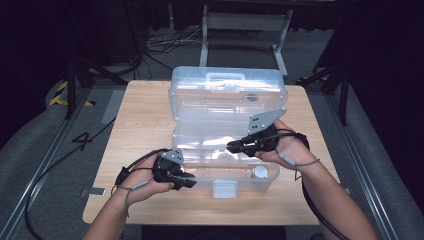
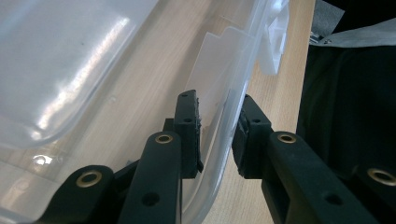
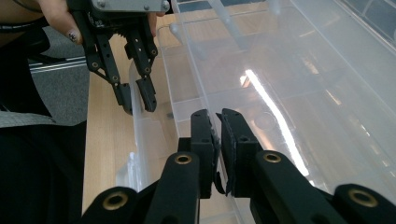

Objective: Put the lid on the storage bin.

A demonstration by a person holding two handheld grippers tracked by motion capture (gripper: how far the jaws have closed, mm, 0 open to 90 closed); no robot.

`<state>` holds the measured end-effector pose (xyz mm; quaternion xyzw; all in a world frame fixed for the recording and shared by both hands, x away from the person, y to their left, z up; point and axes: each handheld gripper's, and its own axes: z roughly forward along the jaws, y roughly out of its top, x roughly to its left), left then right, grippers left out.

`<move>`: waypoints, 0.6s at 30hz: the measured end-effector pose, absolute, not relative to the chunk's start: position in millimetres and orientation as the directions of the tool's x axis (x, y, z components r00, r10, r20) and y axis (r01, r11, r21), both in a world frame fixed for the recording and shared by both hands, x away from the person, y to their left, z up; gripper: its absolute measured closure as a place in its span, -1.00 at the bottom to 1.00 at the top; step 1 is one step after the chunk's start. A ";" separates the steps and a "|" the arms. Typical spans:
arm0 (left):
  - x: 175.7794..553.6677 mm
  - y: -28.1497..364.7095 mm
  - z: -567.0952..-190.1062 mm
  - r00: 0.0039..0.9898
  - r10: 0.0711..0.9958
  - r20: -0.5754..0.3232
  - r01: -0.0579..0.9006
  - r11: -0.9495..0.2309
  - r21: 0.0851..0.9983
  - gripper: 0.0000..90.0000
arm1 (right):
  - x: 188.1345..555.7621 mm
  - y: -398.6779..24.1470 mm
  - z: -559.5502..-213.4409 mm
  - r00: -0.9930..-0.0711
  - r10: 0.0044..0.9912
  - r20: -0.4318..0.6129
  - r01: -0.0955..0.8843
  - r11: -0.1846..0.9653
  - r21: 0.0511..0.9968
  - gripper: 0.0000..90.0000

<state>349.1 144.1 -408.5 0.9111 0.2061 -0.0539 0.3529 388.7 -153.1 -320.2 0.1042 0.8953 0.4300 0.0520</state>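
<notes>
A clear plastic storage box (image 1: 227, 90) lies open on the wooden table (image 1: 142, 115), its lid tilted up at the back. My left gripper (image 1: 192, 183) is at the front left corner of the base. Its jaws straddle the front wall (image 2: 224, 116), one pad inside and one outside, with a gap still showing, so it is open (image 2: 218, 99). It appears across the box in the right gripper view as well (image 3: 137, 107). My right gripper (image 1: 231, 146) reaches in over the base from the right. Its jaws (image 3: 215, 113) stand almost together above the clear floor; whether a thin clear edge sits between them I cannot tell.
A small white round object (image 1: 259, 172) sits in the front right of the base. The box's white latch (image 1: 224, 189) hangs at the front wall's middle. The table's front edge runs just below the box. Cables and a metal frame (image 1: 245, 22) lie on the floor beyond the table.
</notes>
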 end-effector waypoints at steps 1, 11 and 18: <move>349.0 144.1 -408.6 0.909 0.337 -0.245 0.414 -0.664 0.622 0.66 | 388.3 -153.0 -320.4 -0.973 0.232 0.000 0.145 0.607 0.781 0.87; 349.4 143.9 -408.2 0.910 0.337 -0.242 0.412 -0.667 0.621 0.65 | 386.7 -152.6 -322.0 -0.972 0.236 -0.003 0.145 0.605 0.783 0.87; 348.1 146.3 -401.0 0.909 0.343 -0.237 0.413 -0.666 0.621 0.65 | 385.7 -152.6 -322.2 -0.970 0.241 -0.005 0.146 0.605 0.783 0.87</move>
